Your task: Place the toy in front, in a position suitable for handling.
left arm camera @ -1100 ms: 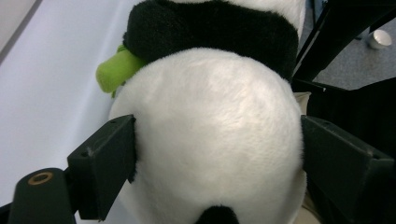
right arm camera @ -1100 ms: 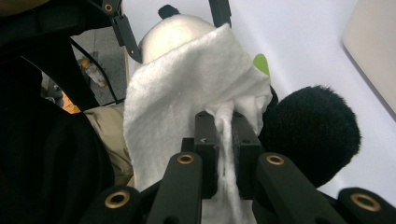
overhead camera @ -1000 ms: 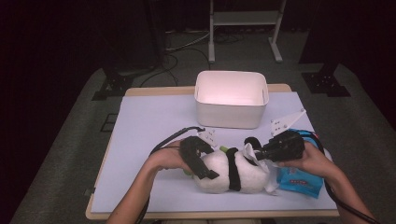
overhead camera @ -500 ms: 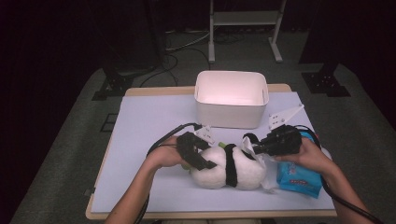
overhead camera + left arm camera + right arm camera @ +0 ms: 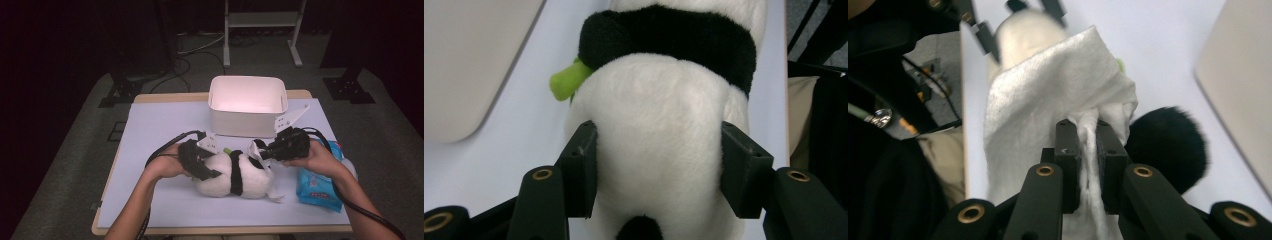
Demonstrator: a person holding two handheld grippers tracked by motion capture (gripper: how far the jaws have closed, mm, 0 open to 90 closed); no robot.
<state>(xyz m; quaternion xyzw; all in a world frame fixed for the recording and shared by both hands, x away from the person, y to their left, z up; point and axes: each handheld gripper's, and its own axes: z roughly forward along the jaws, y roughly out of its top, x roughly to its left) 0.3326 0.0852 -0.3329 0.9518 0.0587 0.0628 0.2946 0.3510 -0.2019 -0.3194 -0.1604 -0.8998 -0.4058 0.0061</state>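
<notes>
Both hands have drifted slightly toward the bin since the earliest frame, and the left gripper (image 5: 204, 159), whose jaws have just been closing, now clamps the rear of the panda plush (image 5: 659, 150). The plush lies on its side on the white table cover (image 5: 150, 125), near the front edge, black band across its middle and a green piece at its neck. Right gripper (image 5: 272, 150) is pinched tight on a white wipe (image 5: 1063, 95), draped over the plush's head end beside a black ear (image 5: 1168, 142). Just behind them stands the white bin (image 5: 247, 102). A blue wipe pack (image 5: 320, 187) lies under the right forearm, just beside the plush.
</notes>
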